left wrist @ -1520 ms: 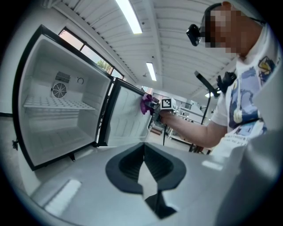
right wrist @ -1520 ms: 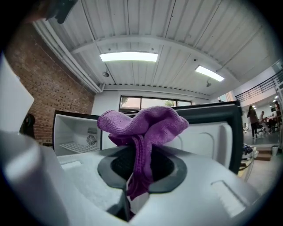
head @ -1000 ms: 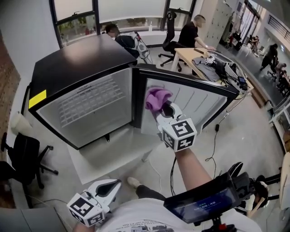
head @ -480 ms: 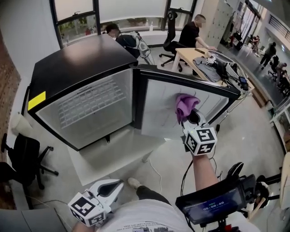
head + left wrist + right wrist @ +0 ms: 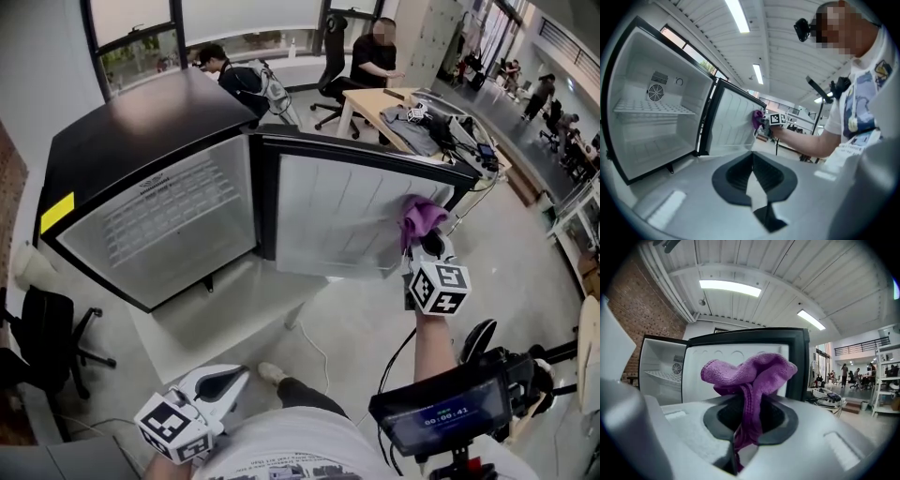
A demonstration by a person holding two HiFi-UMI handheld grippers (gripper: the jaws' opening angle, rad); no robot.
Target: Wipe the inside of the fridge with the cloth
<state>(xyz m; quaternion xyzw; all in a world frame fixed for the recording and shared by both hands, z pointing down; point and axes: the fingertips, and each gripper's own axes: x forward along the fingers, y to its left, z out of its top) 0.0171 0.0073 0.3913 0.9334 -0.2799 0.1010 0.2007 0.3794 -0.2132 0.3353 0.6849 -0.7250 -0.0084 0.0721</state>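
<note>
The black fridge (image 5: 141, 122) stands with its door swung wide, the white inner door panel (image 5: 328, 225) facing me. My right gripper (image 5: 425, 240) is shut on a purple cloth (image 5: 422, 216) and presses it against the panel near its right edge. In the right gripper view the cloth (image 5: 750, 376) bunches over the jaws, with the door panel (image 5: 717, 364) right behind it. My left gripper (image 5: 234, 380) hangs low by my body, shut and holding nothing. From there I see the fridge interior (image 5: 651, 117) with its wire shelf, and the cloth (image 5: 756, 118) on the door.
The fridge rests on a pale mat (image 5: 206, 319). A cable (image 5: 319, 352) runs across the floor below the door. A black office chair (image 5: 37, 328) stands at the left. Behind the door is a wooden desk (image 5: 375, 103) with clutter, and people sit beyond it.
My right gripper has carried the cloth across the door's inner panel from its left side to its right edge. The left gripper has stayed where it was.
</note>
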